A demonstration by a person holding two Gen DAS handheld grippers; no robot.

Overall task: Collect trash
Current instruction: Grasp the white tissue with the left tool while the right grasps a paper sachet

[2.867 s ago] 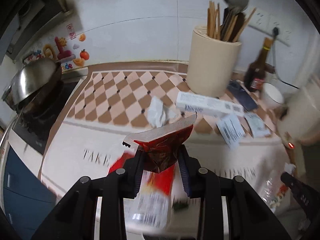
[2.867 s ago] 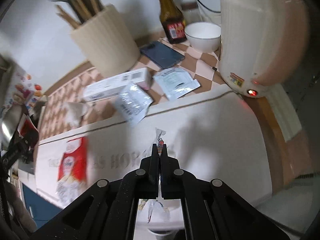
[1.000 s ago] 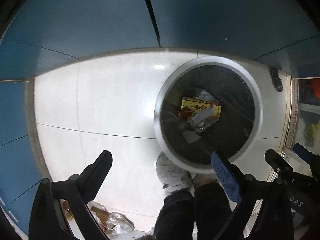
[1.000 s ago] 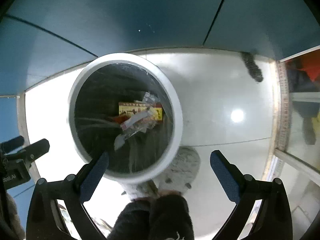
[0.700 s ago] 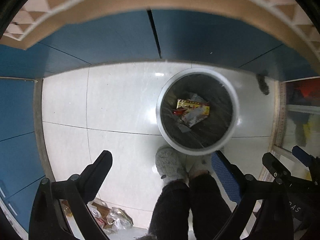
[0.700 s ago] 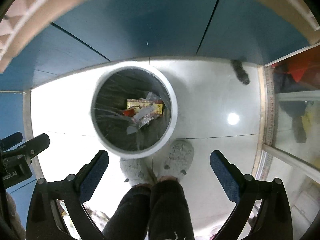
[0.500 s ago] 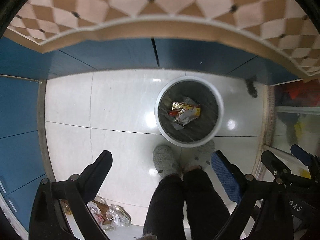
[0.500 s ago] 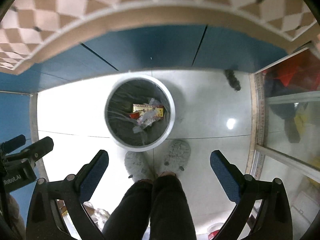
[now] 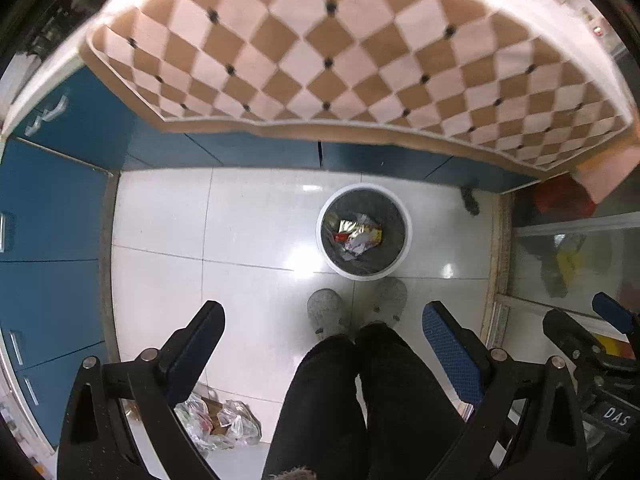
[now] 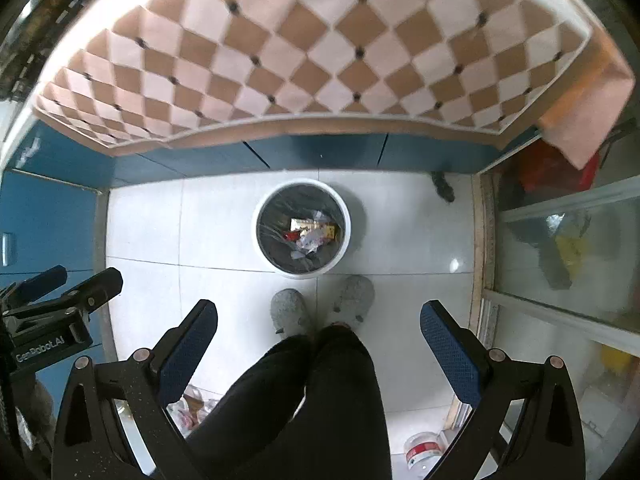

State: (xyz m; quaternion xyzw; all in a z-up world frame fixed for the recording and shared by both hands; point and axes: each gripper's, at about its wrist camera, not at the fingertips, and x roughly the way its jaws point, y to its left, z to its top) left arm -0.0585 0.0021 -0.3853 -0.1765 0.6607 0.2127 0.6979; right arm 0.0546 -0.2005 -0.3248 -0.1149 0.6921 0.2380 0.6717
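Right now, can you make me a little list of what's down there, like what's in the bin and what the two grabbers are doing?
bin: round white trash bin with a dark liner, standing on the white tiled floor
in the bin: crumpled wrappers, yellow, red and silvery
left gripper: open, holding nothing
right gripper: open, holding nothing
person: grey slippers just next to the bin, dark trousers
above the bin: edge of a checked cloth over blue cabinets
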